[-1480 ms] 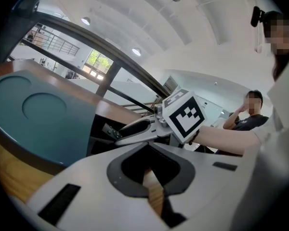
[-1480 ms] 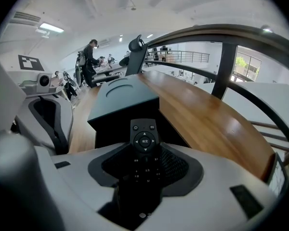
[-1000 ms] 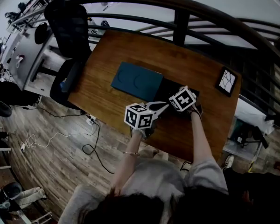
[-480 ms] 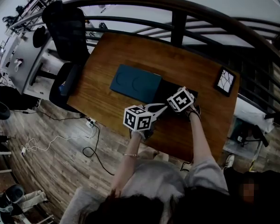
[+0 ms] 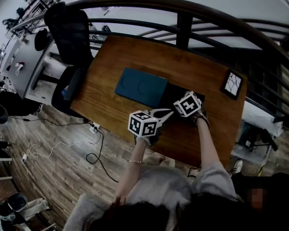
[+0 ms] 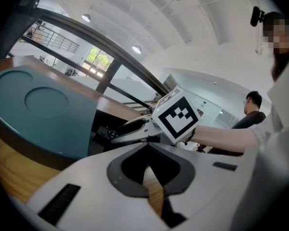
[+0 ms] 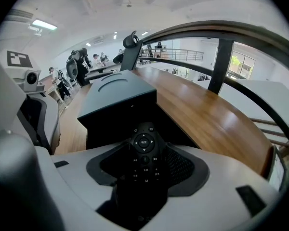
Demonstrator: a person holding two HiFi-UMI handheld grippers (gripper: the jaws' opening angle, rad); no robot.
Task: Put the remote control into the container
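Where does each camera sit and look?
Head view: on the person's head, looking down at the table; arms, left tongs and right tongs show.
Left gripper view: on the left tongs, facing the teal lid; closed jaws show.
Right gripper view: on the right tongs; jaws just opening around the remote control.
All see the teal lid.

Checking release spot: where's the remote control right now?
Right gripper view, centre: the remote control sits between the right hand-held gripper's jaws, which have just been opening, over the black container beside the teal lid.
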